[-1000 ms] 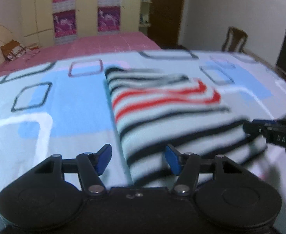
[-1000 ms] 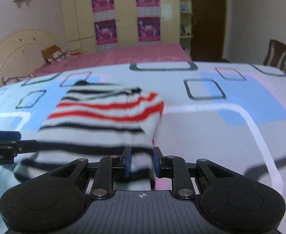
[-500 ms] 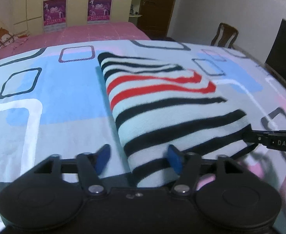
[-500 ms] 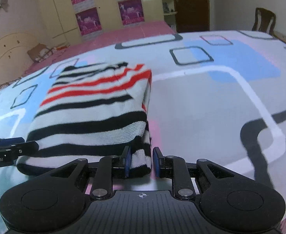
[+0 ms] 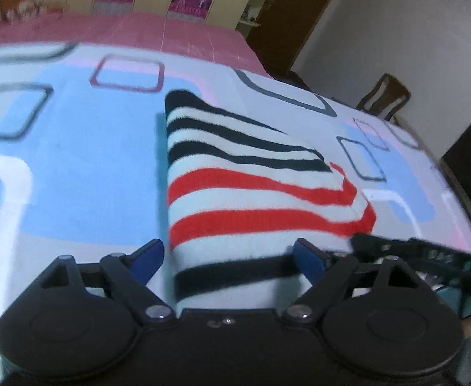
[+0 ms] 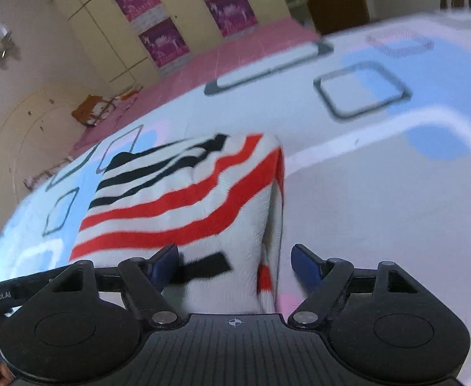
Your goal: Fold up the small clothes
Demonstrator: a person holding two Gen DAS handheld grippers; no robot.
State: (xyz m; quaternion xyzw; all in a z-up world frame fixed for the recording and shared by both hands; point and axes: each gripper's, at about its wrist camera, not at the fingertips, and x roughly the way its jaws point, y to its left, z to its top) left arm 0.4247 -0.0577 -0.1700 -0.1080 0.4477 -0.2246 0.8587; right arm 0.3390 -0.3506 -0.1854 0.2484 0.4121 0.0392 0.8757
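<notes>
The left gripper (image 5: 229, 257) has its jaws spread wide; they have just been opening. The folded white knit garment with black and red stripes (image 5: 251, 199) lies flat on the pale bedspread printed with blue patches and dark square outlines (image 5: 74, 167). Its near left corner sits between the blue pads (image 5: 148, 257) of this gripper, closer to the left-hand pad, and neither pad presses on the cloth. The rest of the garment extends forward from the jaws.

The right gripper (image 6: 235, 262) also has its jaws spread; they have just been opening. The garment's near right corner and its folded side edge (image 6: 272, 225) lie between the blue pads (image 6: 306, 263), without contact from either pad that can be seen. Ahead of these jaws the fabric (image 6: 177, 199) runs forward and to their left.

Each gripper's fingers show at the edge of the other's view, beside the garment's near edge.
</notes>
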